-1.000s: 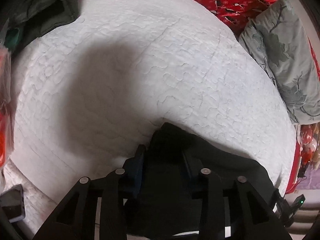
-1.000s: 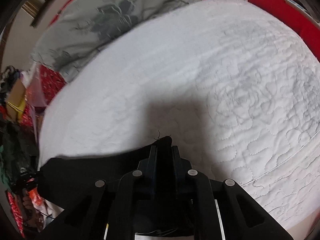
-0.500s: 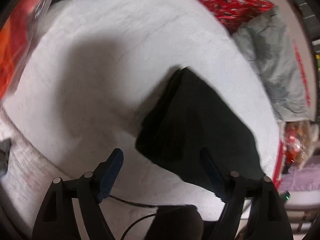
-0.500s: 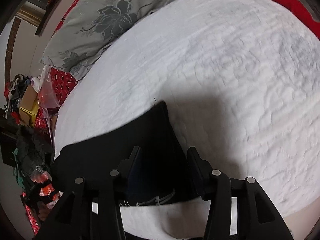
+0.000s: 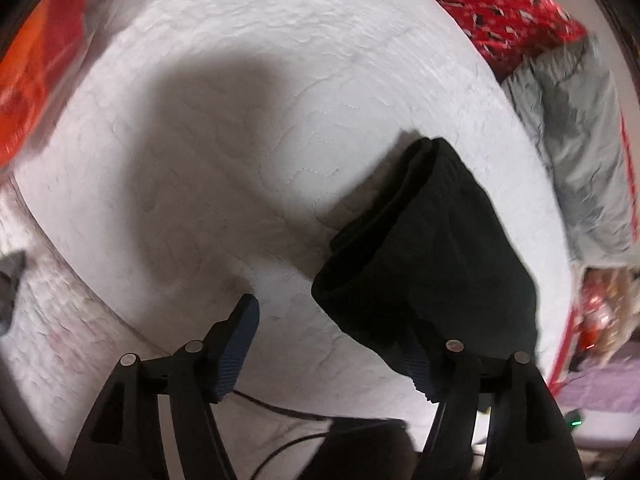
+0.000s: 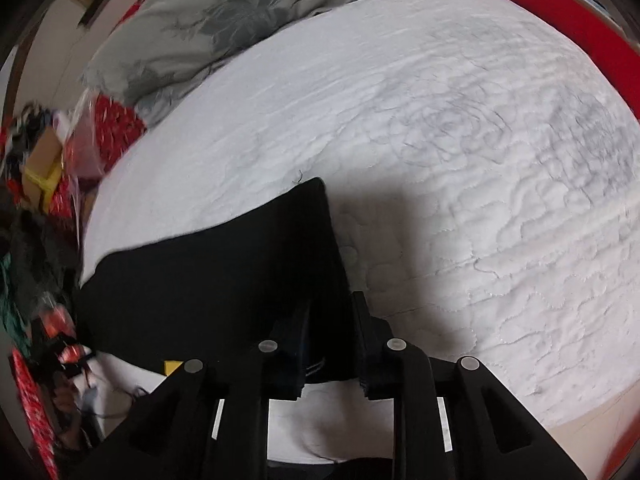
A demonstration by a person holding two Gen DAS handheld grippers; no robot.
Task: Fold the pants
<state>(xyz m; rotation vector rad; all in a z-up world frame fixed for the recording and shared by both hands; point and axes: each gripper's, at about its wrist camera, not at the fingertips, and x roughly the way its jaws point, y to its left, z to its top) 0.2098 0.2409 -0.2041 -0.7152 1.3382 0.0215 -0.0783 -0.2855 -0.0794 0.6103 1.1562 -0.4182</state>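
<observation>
The black pants [image 5: 432,248] lie folded in a thick stack on the white quilted bed [image 5: 248,128], right of centre in the left wrist view. My left gripper [image 5: 332,332] is open and empty, its jaws wide apart just in front of the stack's near corner. In the right wrist view the pants [image 6: 224,272] fill the lower left. My right gripper [image 6: 326,320] is partly closed around the stack's near right edge; the cloth sits between the fingers, and a firm grip does not show.
A grey floral pillow [image 6: 224,32] lies at the bed's head, also in the left wrist view [image 5: 580,152]. Red patterned bedding [image 5: 500,8] borders the far side. An orange-red bag [image 5: 36,68] is at left. A cable [image 5: 280,408] runs below the left gripper. Clutter [image 6: 36,184] lies beside the bed.
Both grippers let go of the pants and opened. The left one drew back and left, staying wide open. The right one pulled back, then narrowed again around the stack's edge.
</observation>
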